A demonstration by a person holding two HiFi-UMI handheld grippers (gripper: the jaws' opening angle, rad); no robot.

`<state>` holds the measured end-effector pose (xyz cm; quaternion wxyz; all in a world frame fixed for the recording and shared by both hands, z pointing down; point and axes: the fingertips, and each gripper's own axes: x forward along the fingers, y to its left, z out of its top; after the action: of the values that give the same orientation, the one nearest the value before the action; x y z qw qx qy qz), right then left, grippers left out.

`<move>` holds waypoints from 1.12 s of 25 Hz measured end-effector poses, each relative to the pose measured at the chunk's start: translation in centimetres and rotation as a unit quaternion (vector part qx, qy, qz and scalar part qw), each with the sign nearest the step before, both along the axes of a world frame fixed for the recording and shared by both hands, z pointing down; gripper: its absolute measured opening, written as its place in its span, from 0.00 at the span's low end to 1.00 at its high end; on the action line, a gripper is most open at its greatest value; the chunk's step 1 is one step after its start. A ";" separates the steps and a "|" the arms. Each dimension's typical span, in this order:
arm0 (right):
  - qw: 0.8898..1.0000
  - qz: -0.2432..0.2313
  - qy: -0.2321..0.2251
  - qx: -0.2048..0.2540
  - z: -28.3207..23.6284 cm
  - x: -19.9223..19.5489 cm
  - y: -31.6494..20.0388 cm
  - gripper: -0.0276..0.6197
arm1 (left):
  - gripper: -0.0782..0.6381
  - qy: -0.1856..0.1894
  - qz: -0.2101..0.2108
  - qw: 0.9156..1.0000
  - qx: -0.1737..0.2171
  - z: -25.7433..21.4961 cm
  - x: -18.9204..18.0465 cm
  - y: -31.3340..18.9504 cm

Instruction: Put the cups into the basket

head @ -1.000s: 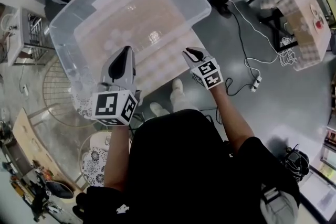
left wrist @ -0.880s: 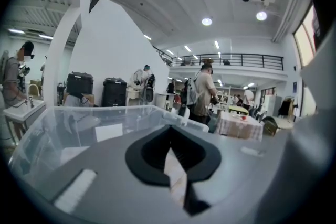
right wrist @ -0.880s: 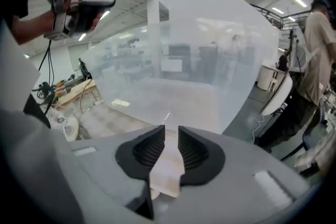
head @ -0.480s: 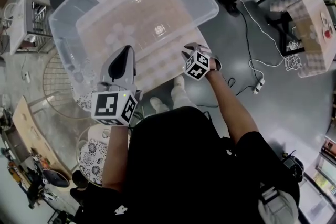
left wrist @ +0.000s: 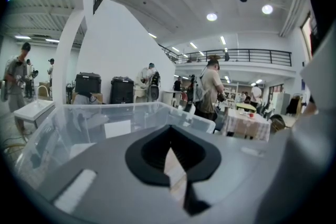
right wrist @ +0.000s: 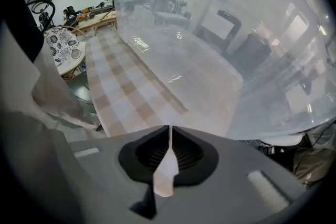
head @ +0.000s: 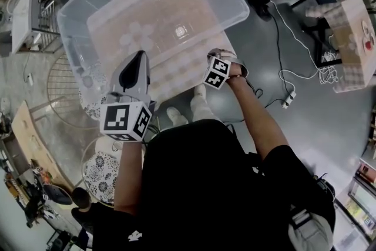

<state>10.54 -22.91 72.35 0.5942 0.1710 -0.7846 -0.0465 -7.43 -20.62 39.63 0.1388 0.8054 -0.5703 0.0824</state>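
The left tool is pressed fully together with nothing between its halves, and hovers at the near edge of a large clear plastic tub. The right tool is likewise closed up and empty. It is low beside the tub's near wall, above a table covered in beige-and-white checked cloth. Faint pale round shapes show inside the tub; whether they are cups I cannot tell.

1. A black short-sleeved top covers the person's shoulders and back.
2. The grey two-jaw left gripper has black ribbed pads and a white cube printed with black square markers.
3. The matching grey right gripper has its own marker cube.
4. The person wears pale shoes.
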 end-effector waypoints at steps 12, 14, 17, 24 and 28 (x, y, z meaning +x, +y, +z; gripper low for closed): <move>0.999 0.028 -0.033 0.014 -3.7 0.5 0.7 0.06 | 0.12 0.023 -0.005 1.000 0.013 -0.8 -0.1 0.3; 0.998 0.035 -0.044 0.019 -5.0 0.5 0.8 0.06 | 0.12 0.027 -0.004 1.000 0.013 -0.8 0.1 0.3; 0.998 0.035 -0.054 0.016 -6.7 0.3 1.6 0.06 | 0.12 0.025 -0.003 1.000 0.013 -0.7 0.1 0.6; 0.992 0.044 -0.113 0.032 -13.5 -0.6 2.9 0.06 | 0.12 0.027 -0.004 1.000 0.007 0.0 -0.2 0.9; 0.989 0.041 -0.133 0.052 -18.2 -1.0 3.8 0.06 | 0.12 0.029 -0.001 1.000 0.011 -0.3 -0.2 1.0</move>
<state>9.52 -19.16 54.14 0.4764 0.2383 -0.8454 -0.0395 -7.61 -19.62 39.34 0.1468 0.8082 -0.5679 0.0527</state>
